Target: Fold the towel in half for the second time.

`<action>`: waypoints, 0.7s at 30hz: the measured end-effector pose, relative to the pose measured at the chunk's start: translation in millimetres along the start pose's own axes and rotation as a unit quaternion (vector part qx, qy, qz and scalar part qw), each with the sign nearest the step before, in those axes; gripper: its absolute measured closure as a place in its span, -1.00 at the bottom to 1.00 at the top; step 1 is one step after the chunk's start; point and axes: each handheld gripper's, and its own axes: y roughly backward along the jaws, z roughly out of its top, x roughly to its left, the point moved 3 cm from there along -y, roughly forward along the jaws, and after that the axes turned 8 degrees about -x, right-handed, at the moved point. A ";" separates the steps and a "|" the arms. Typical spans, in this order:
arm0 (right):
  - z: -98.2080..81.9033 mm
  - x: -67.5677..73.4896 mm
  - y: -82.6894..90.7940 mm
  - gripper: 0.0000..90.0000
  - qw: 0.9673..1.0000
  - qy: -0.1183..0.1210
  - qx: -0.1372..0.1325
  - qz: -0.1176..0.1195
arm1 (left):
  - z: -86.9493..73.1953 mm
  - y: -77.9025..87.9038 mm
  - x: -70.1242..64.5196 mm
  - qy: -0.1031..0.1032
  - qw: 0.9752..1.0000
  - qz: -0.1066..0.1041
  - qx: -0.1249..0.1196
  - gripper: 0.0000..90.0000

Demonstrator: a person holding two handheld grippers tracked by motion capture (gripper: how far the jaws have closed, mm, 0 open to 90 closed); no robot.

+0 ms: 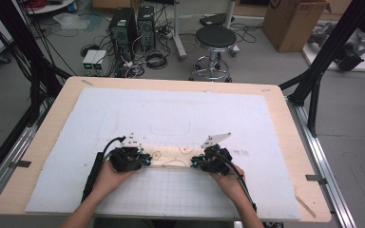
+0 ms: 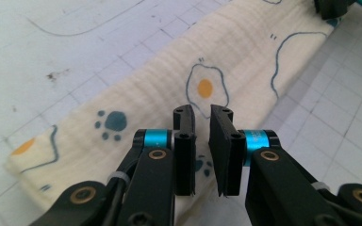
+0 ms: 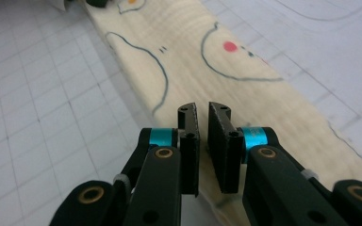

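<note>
We find the cloth [image 1: 170,158] folded into a long narrow strip, lying flat across the white gridded mat [image 1: 171,194] with its long axis running from the left gripper [image 1: 148,159] to the right gripper [image 1: 194,162]. It is soft, crinkled cream fabric printed with eggs and paw marks. Each gripper's jaws stand slightly parted over an end, holding nothing. Open mat surrounds the strip.

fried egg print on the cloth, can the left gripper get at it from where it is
Probably yes. In the left gripper view the fried egg print lies on the cream cloth just past the left gripper, with nothing between them. The jaws stand a narrow gap apart, holding nothing. The right gripper sits at the cloth's other end.
</note>
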 end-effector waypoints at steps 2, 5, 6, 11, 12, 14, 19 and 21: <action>-4.1 -2.6 5.0 0.81 1.000 -0.005 0.003 -0.005 | -2.1 3.7 2.5 0.002 1.000 0.003 -0.002 0.71; -9.1 -7.9 12.0 0.80 1.000 -0.011 -0.002 -0.009 | -5.5 9.7 7.6 0.008 1.000 0.005 -0.010 0.64; -10.3 -9.5 14.2 0.79 1.000 -0.012 -0.004 -0.011 | -6.4 11.1 8.8 0.010 1.000 0.007 -0.012 0.61; -14.7 -15.5 24.4 0.73 1.000 -0.019 -0.014 -0.020 | -9.9 22.1 16.7 0.015 0.999 0.018 -0.023 0.55; -15.2 -16.3 25.9 0.72 0.999 -0.019 -0.014 -0.022 | -10.6 23.9 18.4 0.014 0.999 0.018 -0.022 0.54; -16.8 -17.5 28.0 0.71 0.999 -0.020 -0.016 -0.023 | -12.3 26.5 20.6 0.015 0.999 0.022 -0.022 0.54; -21.5 -20.8 32.5 0.65 0.999 -0.020 -0.018 -0.029 | -18.6 32.1 25.3 0.020 0.999 0.025 -0.025 0.53; -23.1 -21.8 34.7 0.64 0.999 -0.022 -0.022 -0.029 | -20.5 32.5 25.4 0.022 0.999 0.024 -0.027 0.53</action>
